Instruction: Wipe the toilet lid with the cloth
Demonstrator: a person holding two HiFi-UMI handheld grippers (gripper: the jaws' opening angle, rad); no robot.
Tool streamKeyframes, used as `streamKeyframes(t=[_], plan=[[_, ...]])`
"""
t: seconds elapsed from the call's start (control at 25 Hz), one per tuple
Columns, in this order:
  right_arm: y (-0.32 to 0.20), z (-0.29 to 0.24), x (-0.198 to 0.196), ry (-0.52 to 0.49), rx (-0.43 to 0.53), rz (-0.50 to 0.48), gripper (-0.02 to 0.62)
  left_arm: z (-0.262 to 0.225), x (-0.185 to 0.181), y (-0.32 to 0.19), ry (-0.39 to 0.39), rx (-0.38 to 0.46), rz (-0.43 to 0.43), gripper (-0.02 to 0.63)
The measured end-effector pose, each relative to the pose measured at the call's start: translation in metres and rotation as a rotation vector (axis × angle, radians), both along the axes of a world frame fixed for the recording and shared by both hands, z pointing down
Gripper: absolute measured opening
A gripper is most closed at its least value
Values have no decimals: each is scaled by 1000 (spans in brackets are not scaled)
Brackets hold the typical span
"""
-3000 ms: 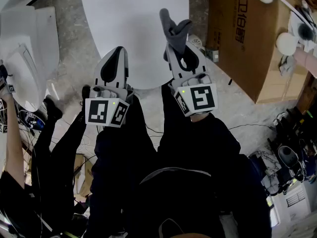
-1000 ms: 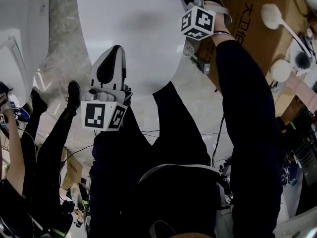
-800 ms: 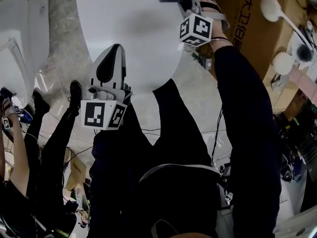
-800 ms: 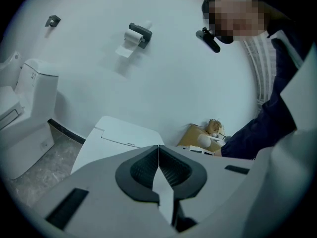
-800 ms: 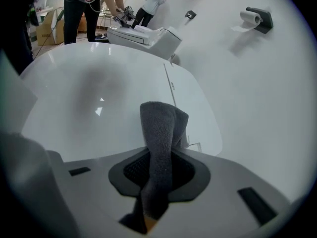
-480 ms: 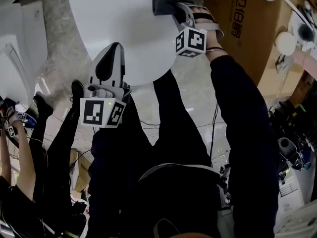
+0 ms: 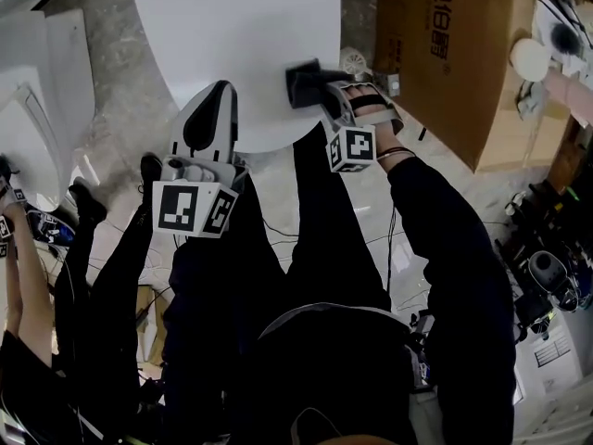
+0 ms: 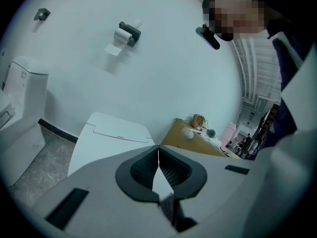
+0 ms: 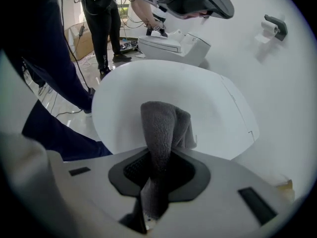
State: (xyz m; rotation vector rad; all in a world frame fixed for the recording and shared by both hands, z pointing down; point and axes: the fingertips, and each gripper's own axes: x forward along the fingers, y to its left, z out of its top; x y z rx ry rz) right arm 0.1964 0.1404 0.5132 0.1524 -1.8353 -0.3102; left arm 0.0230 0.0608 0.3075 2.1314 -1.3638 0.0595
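while the right gripper (image 7: 322,91) clamps the cloth (image 7: 301,83) at the toilet lid (image 7: 232,26), the left gripper (image 7: 219,89) sits closed and empty

head view: right gripper comes in from the right with the dark grey cloth at its tip, over the front right edge of the white toilet lid. left gripper hangs over the lid's front left edge, tips pointing away from the person. brown cardboard box (image 7: 445,54) stands right of the toilet, a second toilet (image 7: 37,91) is at the left on the marble floor (image 7: 120,91)

left gripper view: jaws pressed together, nothing between them. toilet lid (image 8: 111,138) lies beyond the tips, cardboard box (image 8: 190,135) to its right against the white wall (image 8: 173,58), toilet paper holder (image 8: 126,33) up on the wall

right gripper view: jaws clenched on the cloth (image 9: 161,128), a fold bunched between the pads and sticking out forward, its end against the toilet lid (image 9: 148,83) near the rim. second toilet (image 9: 173,43) beyond it, another person's legs (image 9: 106,24) beside that
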Motion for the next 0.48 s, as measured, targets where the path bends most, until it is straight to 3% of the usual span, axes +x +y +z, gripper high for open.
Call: streamKeyframes(t=[0.28,0.4,0.48], plan=[[45,3,1,-17,-82,-22,87,0,0,0,-2,-1,-8,17],[36,-4,-1,-61,-85,13,89,1,2,0,-2,-3,-2,17],[11,-16,-5,-103,-34,47,89,2,2,-1,-3,-3,-4,17]])
